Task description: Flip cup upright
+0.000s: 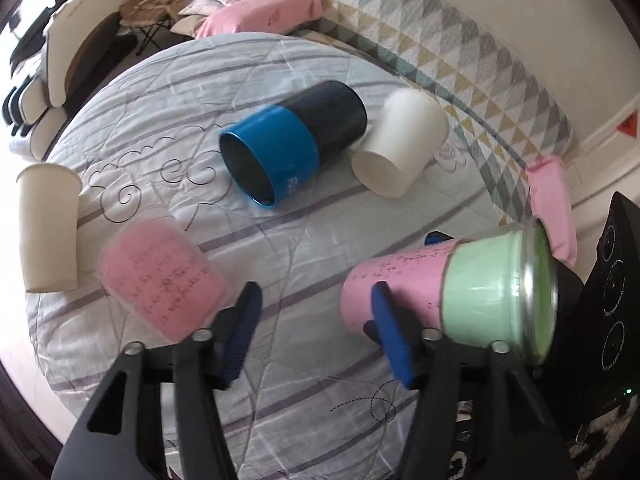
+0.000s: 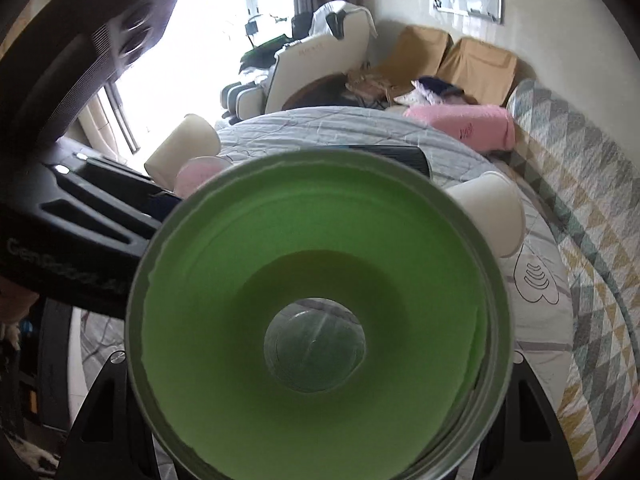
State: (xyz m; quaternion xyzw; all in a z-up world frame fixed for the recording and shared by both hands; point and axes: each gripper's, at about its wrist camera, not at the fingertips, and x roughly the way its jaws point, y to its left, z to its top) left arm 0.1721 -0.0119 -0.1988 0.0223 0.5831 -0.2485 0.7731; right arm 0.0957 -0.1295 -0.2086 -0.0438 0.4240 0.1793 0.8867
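A clear cup lined pink and green point(image 1: 452, 296) lies tilted on its side above the bed at the lower right of the left wrist view, mouth to the right. In the right wrist view its green inside point(image 2: 320, 316) fills the frame between my right gripper's fingers, which hide behind it. My left gripper point(image 1: 320, 332) is open, its right blue pad point(image 1: 390, 332) touching the cup's pink end, the left pad point(image 1: 240, 328) apart. My right gripper point(image 2: 320, 400) is shut on this cup.
On the round quilted bed point(image 1: 312, 240) lie a blue-and-black cup point(image 1: 296, 144), a white paper cup point(image 1: 400, 148), another white cup point(image 1: 48, 228) and a blurred pink-lined cup point(image 1: 164, 280). Pink towels point(image 1: 264, 8) and a patterned quilt point(image 1: 460, 48) lie behind.
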